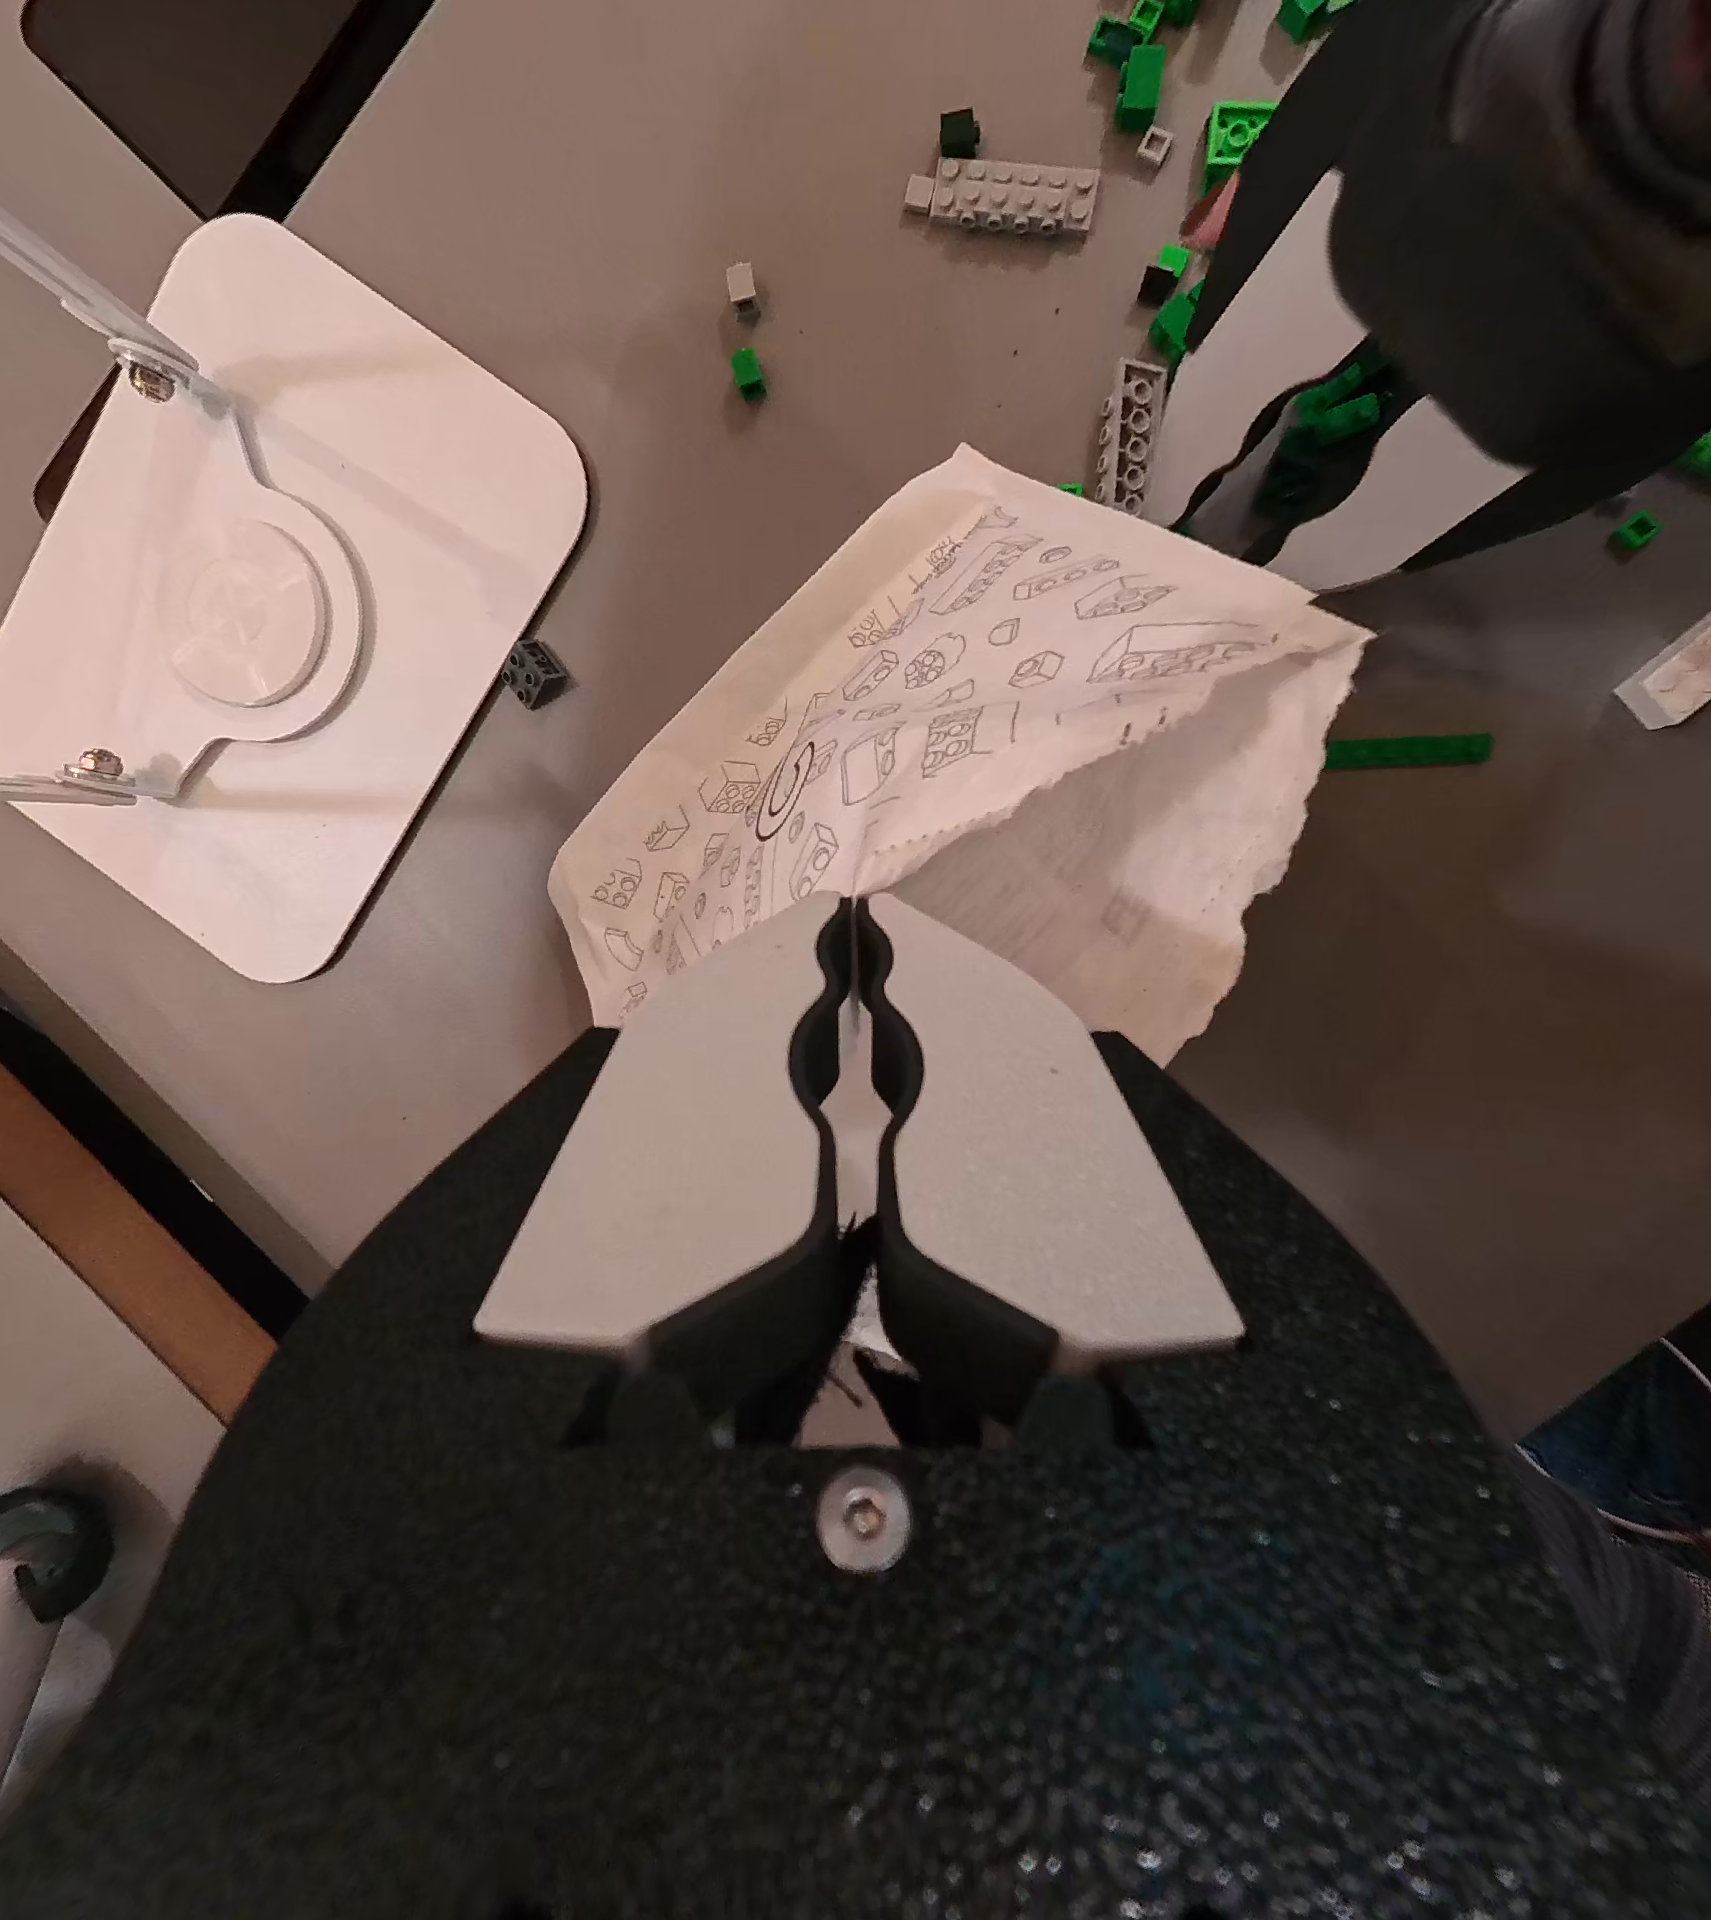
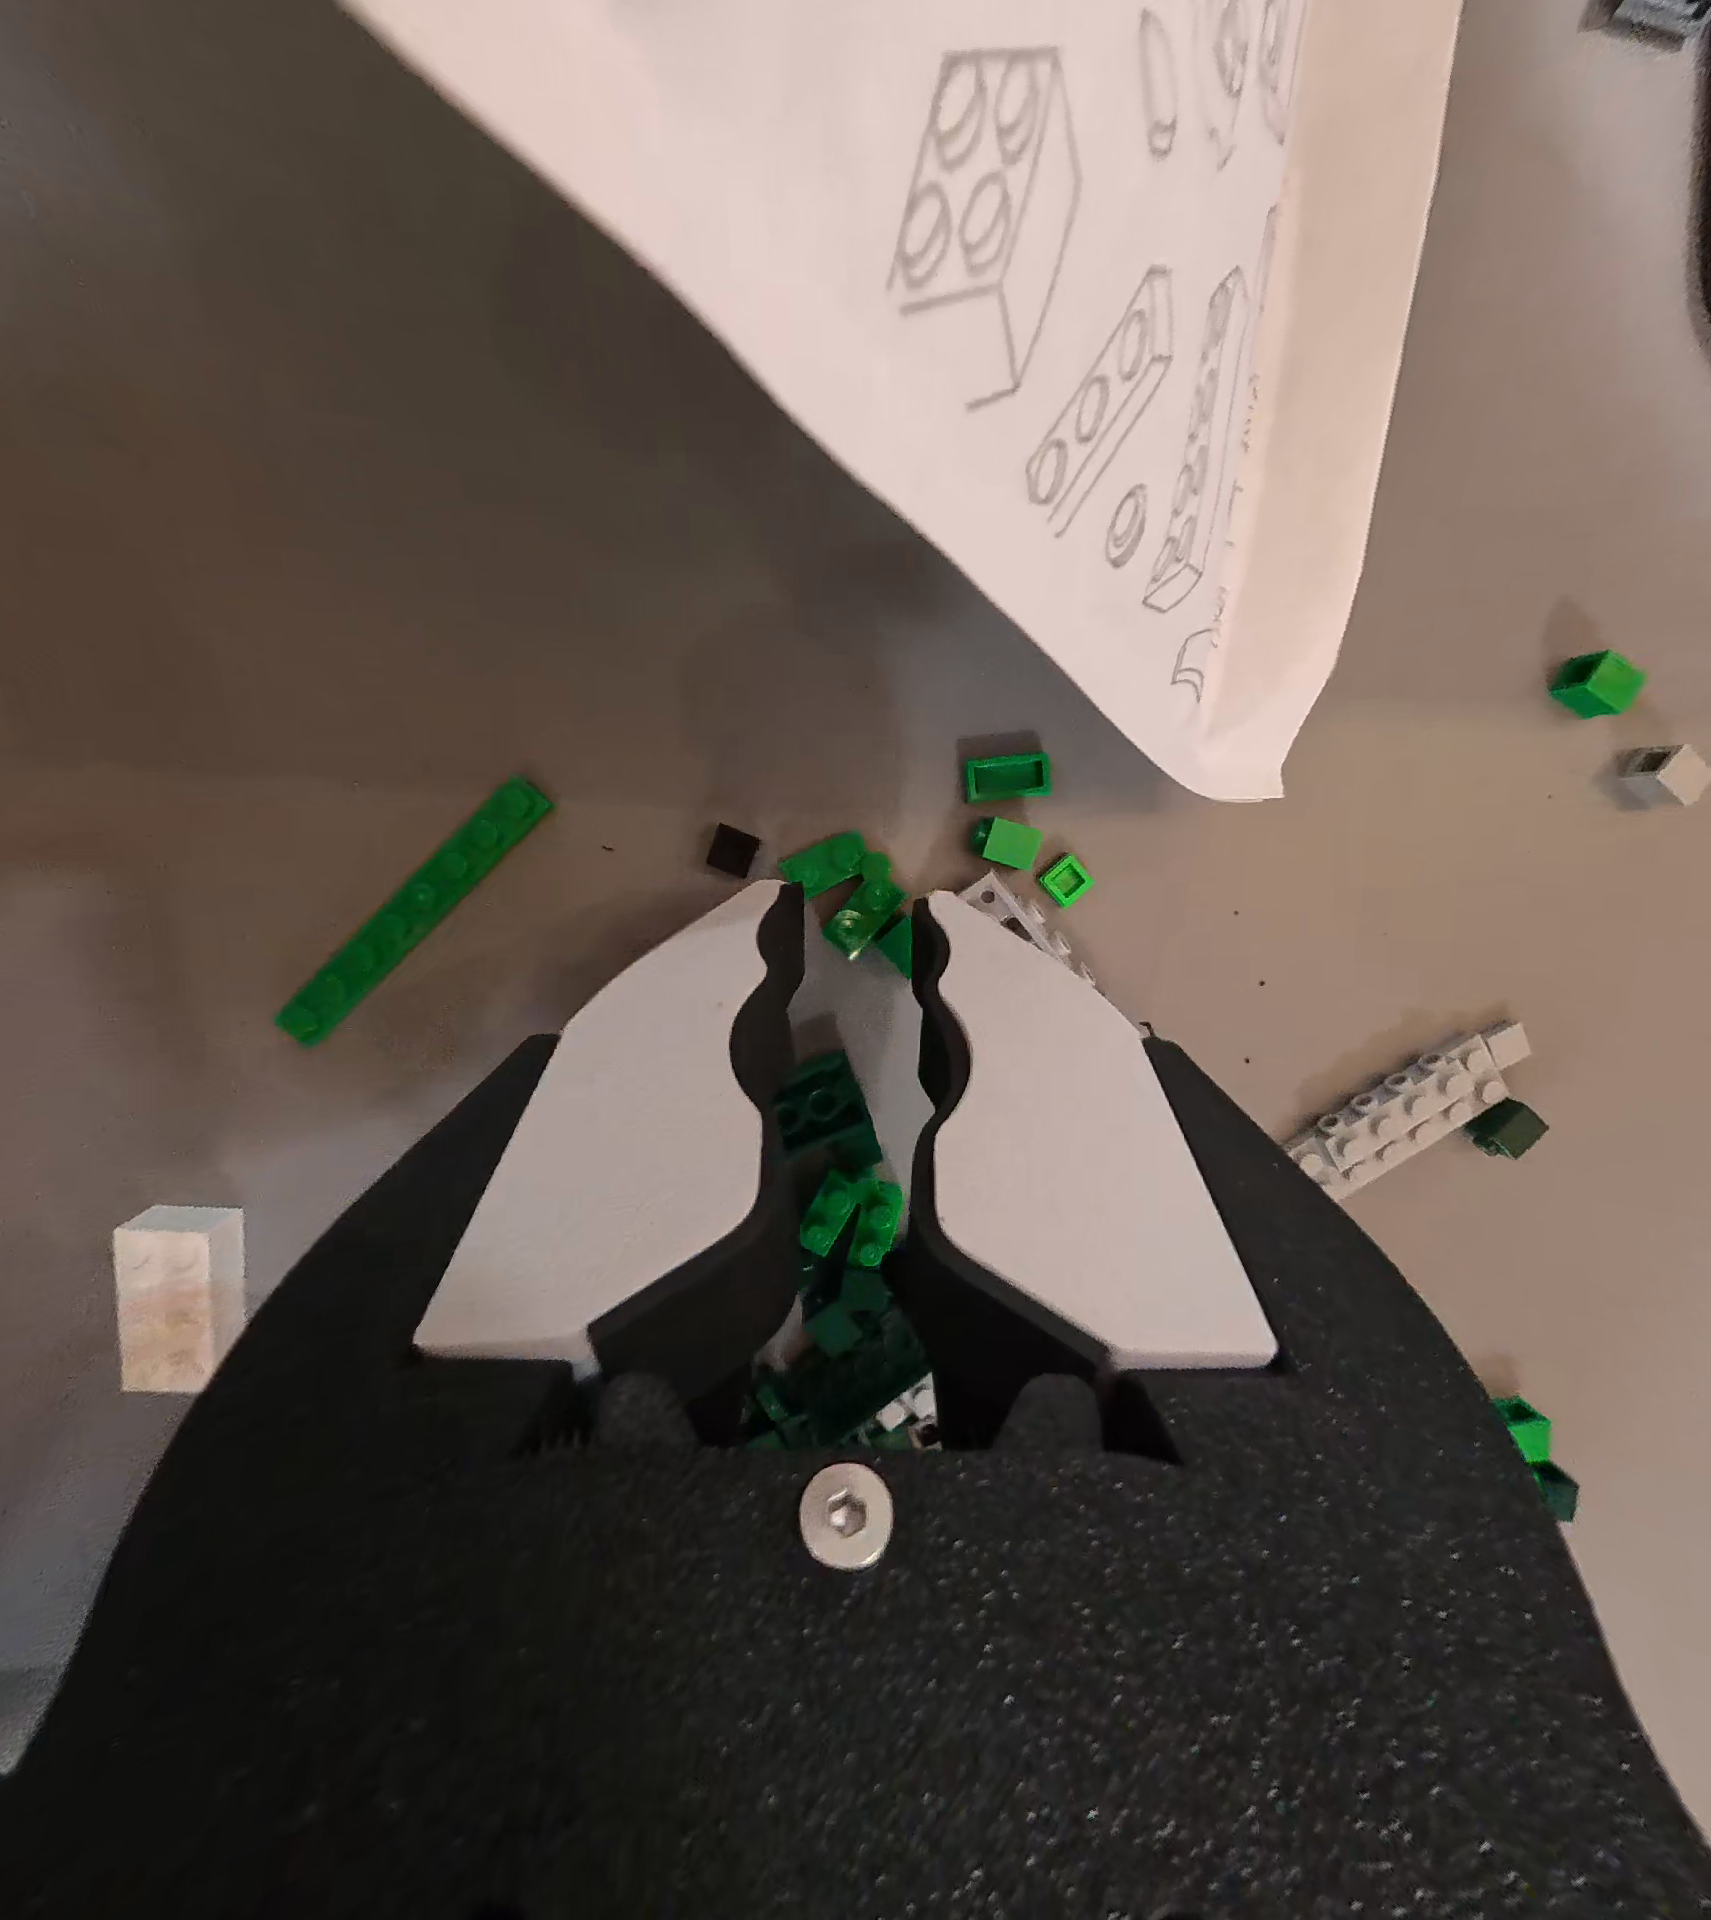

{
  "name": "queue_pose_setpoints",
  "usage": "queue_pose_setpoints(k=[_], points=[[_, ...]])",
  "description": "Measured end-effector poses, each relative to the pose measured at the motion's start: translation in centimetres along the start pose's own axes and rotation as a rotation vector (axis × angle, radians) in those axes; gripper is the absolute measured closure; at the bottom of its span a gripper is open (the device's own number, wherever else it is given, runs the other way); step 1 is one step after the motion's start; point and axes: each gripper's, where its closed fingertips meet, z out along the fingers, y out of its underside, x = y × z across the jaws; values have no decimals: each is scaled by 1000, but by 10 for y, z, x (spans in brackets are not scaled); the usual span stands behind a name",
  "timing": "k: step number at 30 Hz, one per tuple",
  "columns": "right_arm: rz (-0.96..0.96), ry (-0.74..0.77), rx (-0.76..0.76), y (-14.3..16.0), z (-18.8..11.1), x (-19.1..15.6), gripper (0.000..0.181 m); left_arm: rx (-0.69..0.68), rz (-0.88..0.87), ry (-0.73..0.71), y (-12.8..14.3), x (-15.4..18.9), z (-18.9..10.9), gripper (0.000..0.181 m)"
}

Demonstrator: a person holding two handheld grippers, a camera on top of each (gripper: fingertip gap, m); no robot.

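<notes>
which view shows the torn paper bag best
The left wrist view: the whole paper bag shows, torn mouth open, its edge pinched in the left gripper. The right wrist view shows only one printed corner above the open right gripper.

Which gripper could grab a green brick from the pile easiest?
Probably the right gripper: its jaws stand open right above the pile of green bricks. The left gripper is busy, clamped shut on the torn paper bag.
</notes>
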Motion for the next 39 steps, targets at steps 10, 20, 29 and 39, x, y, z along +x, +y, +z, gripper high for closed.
queue_pose_setpoints(k=[10,20,29,39], points=[[-10,17,-15,3,5,4,174,-5,-2,5,1,1,0,181],[-58,80,364,-17,-41,18,175,-26,9,22,4,5,3,181],[-527,682,718,-64,-150,15,175,-28,7,27,4,5,3,181],[-493,641,645,-59,-142,18,175,-53,13,40,4,9,7,181]])
